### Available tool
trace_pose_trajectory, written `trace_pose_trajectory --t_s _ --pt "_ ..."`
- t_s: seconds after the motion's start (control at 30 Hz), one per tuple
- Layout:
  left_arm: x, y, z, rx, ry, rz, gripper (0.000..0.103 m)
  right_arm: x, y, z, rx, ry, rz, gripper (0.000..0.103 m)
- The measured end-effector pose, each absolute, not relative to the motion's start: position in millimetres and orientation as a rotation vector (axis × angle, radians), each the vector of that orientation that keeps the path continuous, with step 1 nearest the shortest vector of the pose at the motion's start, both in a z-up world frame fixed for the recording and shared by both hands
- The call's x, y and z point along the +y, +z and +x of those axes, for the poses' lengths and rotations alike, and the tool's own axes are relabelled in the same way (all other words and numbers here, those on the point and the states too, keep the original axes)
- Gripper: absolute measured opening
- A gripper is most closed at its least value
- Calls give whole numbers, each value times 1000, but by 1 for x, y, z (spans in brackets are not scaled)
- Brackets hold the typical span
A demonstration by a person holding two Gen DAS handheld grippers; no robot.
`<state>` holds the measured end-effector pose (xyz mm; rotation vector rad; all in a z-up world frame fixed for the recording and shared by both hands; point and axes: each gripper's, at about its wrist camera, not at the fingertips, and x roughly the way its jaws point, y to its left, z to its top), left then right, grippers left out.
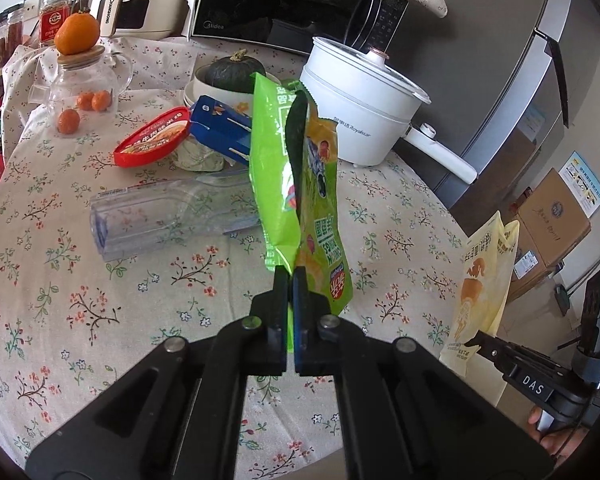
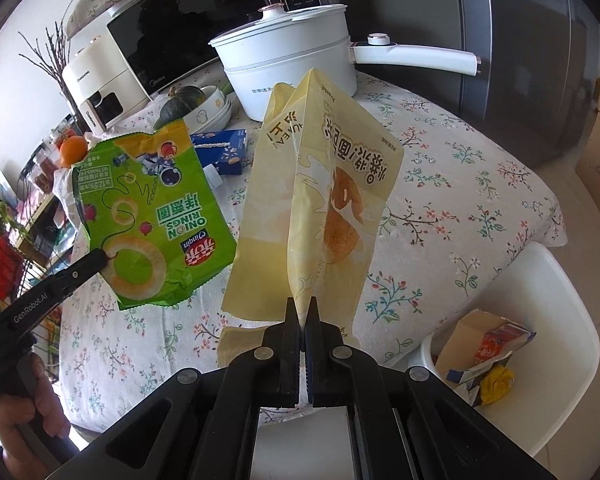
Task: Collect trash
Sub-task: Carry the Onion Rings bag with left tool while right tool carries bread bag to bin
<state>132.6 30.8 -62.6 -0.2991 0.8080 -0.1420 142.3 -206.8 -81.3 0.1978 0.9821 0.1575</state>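
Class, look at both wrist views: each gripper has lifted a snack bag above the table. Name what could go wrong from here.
1. The left gripper pinches only the bottom edge of the green onion-rings bag; it might slip out.
2. The right gripper's tall pale yellow snack bag flops and may miss the white bin.
3. A swinging bag could nudge the clear plastic bottle lying on its side.

A white electric pot is sitting far right on the floral tablecloth, its handle pointing right. Behind it a black microwave is standing (door shut). A dark green squash is resting in a bowl, and an orange is perching on a glass jar's lid, far left.
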Motion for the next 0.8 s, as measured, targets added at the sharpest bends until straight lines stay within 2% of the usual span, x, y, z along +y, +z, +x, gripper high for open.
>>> trace_pose_trajectory --t_s 0.8 --pt "-70 -54 118 809 -345 -253 2 -331 -69 96 960 -21 278 2"
